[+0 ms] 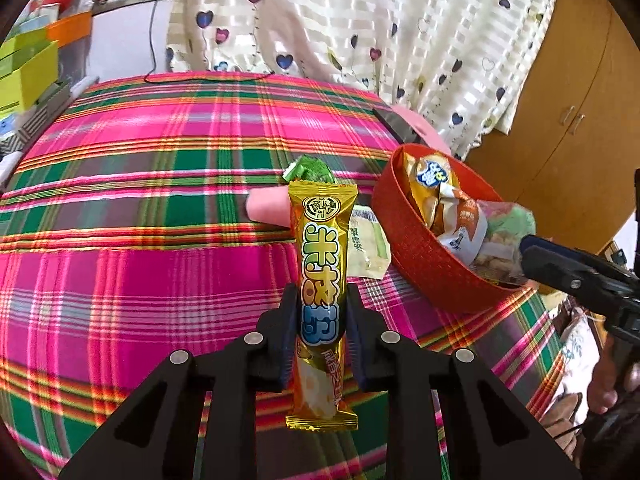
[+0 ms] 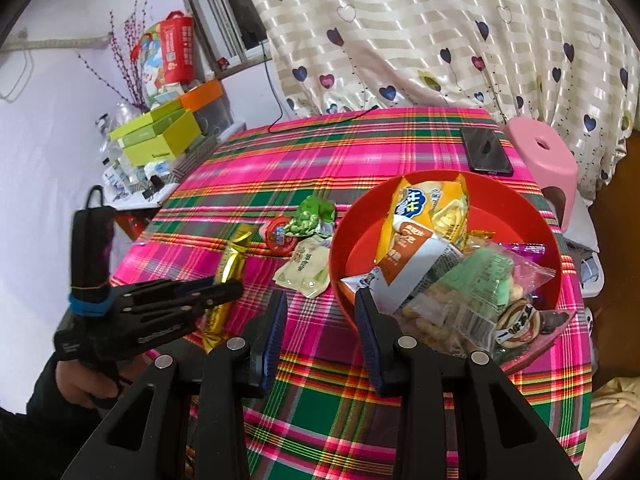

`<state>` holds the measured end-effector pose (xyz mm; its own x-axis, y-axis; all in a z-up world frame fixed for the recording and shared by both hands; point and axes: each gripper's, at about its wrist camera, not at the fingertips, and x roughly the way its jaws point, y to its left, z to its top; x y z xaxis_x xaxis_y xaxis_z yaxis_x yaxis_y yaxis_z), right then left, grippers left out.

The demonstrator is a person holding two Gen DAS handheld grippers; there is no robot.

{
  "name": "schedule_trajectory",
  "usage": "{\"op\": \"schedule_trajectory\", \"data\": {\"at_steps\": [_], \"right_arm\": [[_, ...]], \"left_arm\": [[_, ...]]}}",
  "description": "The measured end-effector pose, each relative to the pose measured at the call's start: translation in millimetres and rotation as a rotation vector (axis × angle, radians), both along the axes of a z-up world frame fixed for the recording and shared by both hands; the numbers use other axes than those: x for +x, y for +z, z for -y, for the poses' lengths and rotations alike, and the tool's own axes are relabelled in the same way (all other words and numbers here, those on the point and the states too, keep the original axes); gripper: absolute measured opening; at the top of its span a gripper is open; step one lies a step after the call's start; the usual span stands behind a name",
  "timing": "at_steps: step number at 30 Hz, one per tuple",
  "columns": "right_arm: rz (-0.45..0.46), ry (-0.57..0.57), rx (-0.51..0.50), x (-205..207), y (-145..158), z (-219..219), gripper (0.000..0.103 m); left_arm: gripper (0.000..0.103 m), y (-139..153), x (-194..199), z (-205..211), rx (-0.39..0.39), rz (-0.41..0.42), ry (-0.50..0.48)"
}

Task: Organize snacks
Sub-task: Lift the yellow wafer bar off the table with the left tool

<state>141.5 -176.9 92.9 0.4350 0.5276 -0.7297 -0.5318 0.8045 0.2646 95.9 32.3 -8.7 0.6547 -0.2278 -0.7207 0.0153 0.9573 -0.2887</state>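
Pinching a long gold foil snack bar (image 1: 322, 280), left gripper (image 1: 322, 300) holds it left of the round red plastic bowl (image 2: 544, 224); right gripper (image 2: 322, 312) spread, empty, at the bowl's near rim; green pea packet (image 2: 312, 220) beyond.

Pink pack (image 1: 266, 209): right part hidden behind the gold snack bar (image 1: 320, 264).
Pale green packet (image 1: 366, 246): left edge covered by the same bar.
Red bowl (image 2: 532, 216): lower snacks buried, print unreadable.
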Motion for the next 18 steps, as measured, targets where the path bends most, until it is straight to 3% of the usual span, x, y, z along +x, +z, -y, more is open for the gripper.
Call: {"op": "schedule_trajectory", "data": {"at_steps": [10, 18], "right_arm": [[0.127, 0.032, -0.128, -3.2, 18.9, -42.9, 0.033], [0.153, 0.082, -0.156, 7.4, 17.2, -69.9, 0.033]], "left_arm": [[0.023, 27.5, -18.1, -15.6, -0.011, 0.071, 0.042], [0.023, 35.5, -18.5, -30.9, -0.008, 0.085, 0.087]]}}
